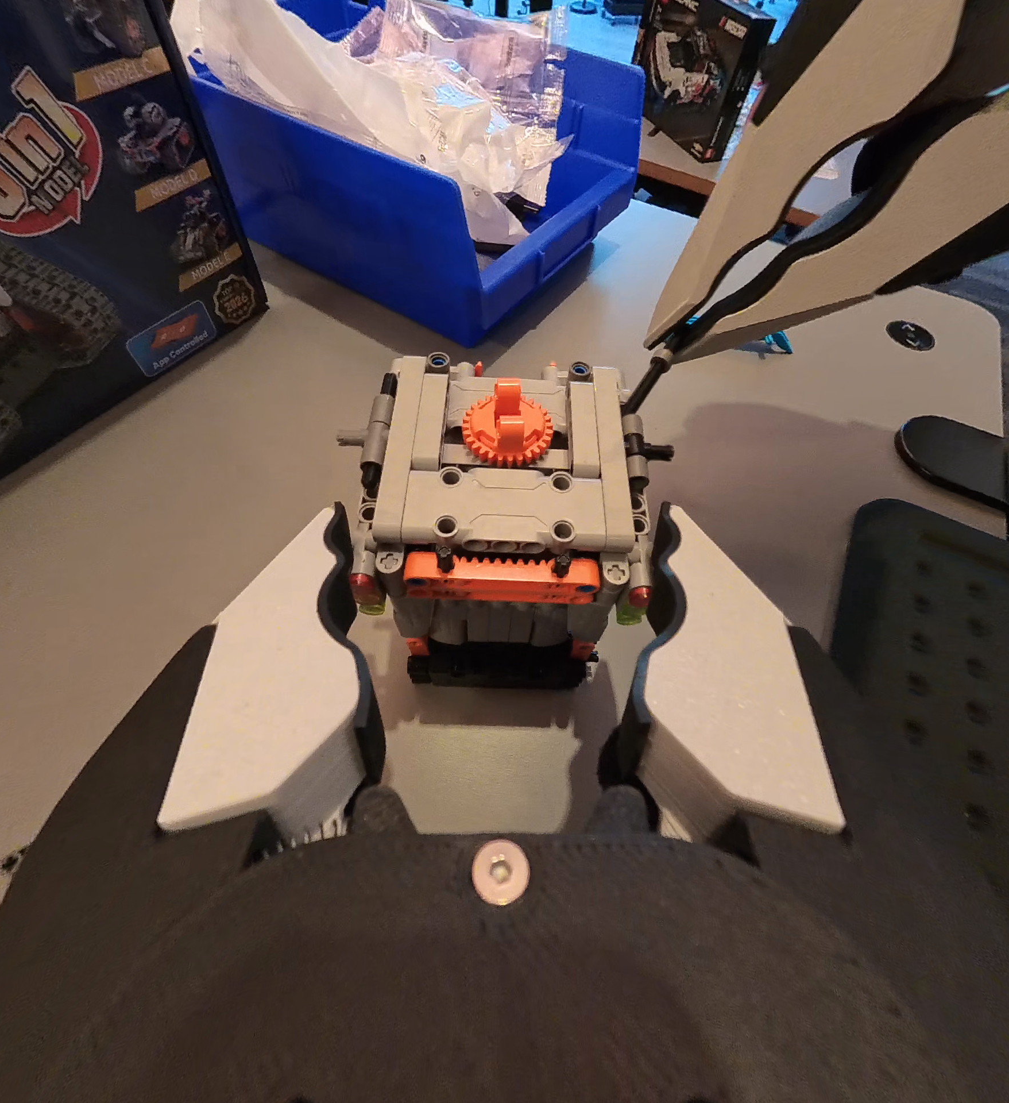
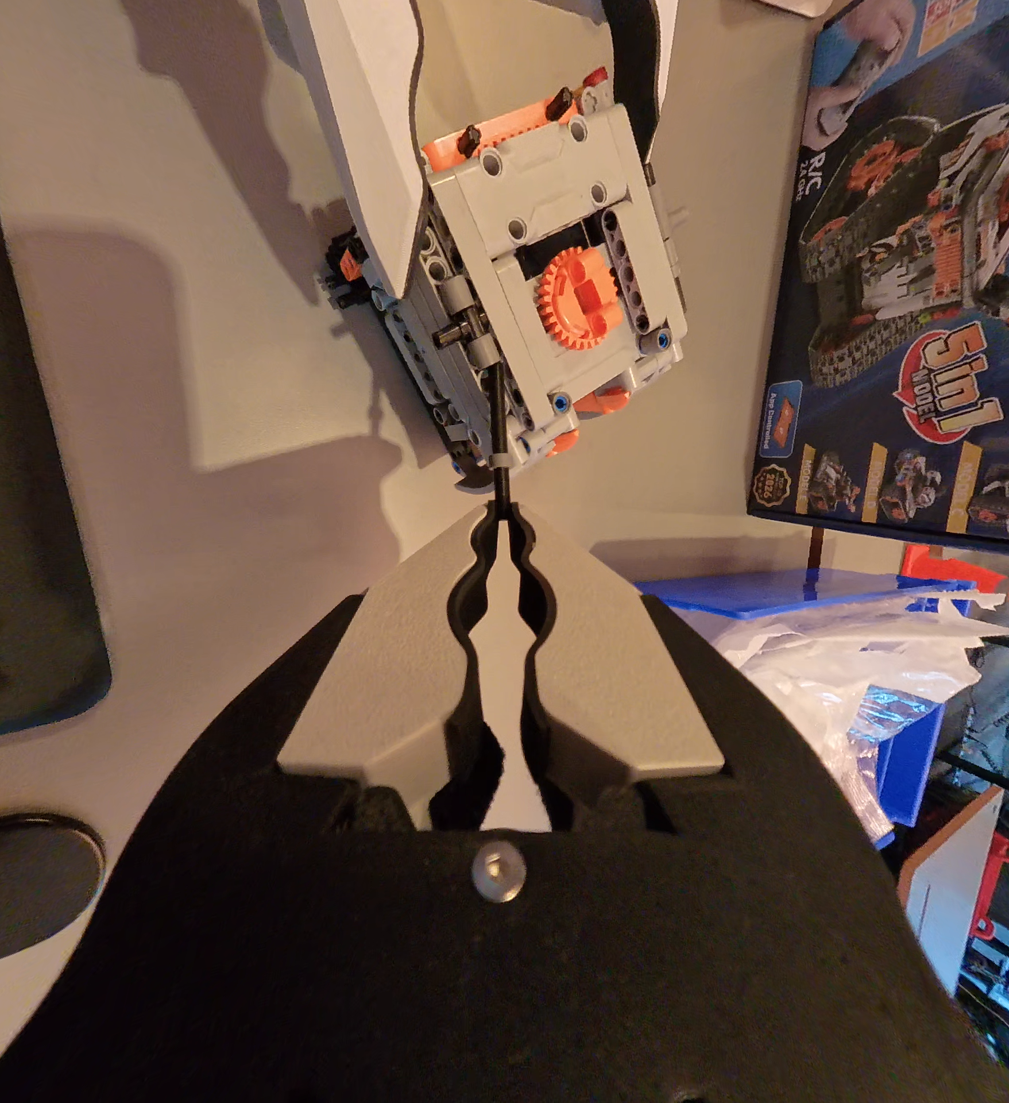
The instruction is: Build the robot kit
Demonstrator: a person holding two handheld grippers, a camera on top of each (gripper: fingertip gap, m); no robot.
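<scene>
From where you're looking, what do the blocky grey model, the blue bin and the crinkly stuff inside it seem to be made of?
Grey brick model: apparently hard moulded plastic, matte, with pin holes and an orange toothed gear.
Blue bin: likely rigid plastic, smooth with a slight sheen and moulded ribs.
Bags in the bin: thin clear and whitish plastic film, judging by wrinkles and glints.

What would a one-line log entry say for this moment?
left gripper: shut on grey-and-orange brick-built block | right gripper: shut on thin black axle rod at block's side | surface: grey table
</scene>
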